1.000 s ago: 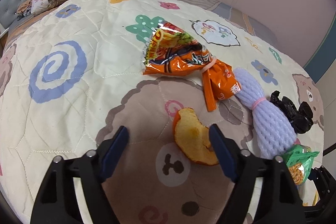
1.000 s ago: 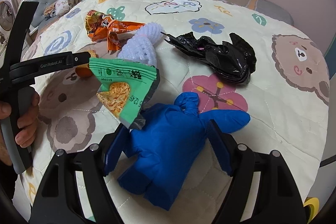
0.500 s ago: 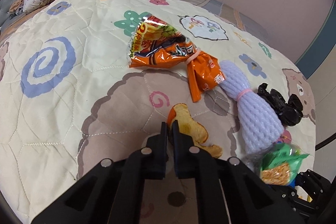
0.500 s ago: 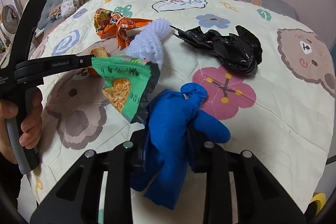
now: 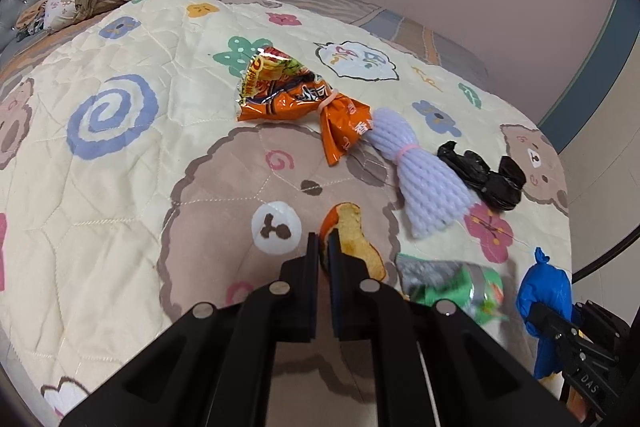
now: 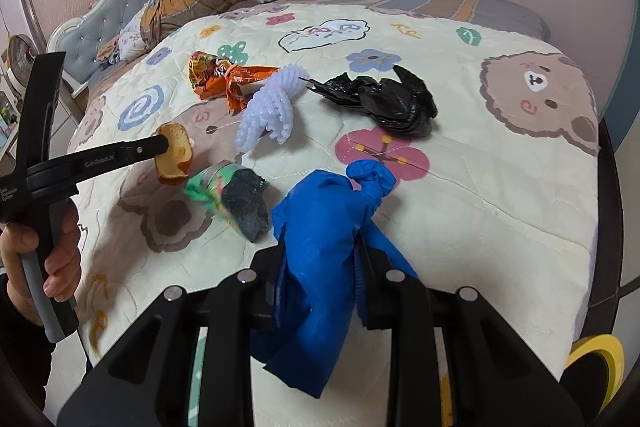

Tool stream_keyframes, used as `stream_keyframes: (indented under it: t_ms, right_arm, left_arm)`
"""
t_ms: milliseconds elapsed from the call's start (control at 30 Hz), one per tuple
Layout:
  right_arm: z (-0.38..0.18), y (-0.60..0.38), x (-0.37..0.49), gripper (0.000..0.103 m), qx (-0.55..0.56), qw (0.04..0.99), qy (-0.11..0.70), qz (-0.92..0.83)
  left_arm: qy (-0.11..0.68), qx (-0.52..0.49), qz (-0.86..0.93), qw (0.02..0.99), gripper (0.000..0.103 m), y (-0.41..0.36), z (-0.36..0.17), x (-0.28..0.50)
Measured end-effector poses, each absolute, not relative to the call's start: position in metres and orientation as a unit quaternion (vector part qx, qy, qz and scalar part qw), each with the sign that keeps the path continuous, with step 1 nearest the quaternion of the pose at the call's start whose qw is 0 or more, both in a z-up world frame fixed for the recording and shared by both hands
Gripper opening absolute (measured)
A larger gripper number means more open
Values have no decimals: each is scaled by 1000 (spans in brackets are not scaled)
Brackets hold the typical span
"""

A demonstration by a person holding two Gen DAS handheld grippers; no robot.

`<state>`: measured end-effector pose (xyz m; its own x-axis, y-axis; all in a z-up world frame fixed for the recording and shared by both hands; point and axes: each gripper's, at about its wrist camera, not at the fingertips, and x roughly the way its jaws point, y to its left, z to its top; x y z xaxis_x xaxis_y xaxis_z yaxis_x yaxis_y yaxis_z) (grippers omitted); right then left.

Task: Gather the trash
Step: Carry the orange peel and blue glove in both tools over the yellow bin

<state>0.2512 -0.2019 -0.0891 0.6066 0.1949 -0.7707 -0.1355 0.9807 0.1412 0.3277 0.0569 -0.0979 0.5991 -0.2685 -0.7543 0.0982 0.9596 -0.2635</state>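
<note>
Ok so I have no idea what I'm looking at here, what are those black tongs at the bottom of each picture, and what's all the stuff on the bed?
There is no robot here. A person holds a black hand tool with two jaws in each hand, and each tool carries a wide-angle camera looking forward along its jaws.

One picture comes from the left tool. The left gripper is shut on a piece of orange peel. The other comes from the right tool, whose right gripper is shut on a knotted blue bag; the person's left hand shows at the edge.

On the cartoon bear quilt lie an orange snack wrapper, a white foam net, a black plastic bag and a green snack packet. Bedding is piled at the head of the bed.
</note>
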Motion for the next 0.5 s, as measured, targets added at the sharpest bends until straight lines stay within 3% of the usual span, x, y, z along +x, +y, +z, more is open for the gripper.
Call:
stream_keyframes:
  t_ms: [500]
  right_arm:
    - [-48,-231,194,25,49,916,391,76]
  left_arm:
    - [394,-83,-141,905,4,36,-50,267]
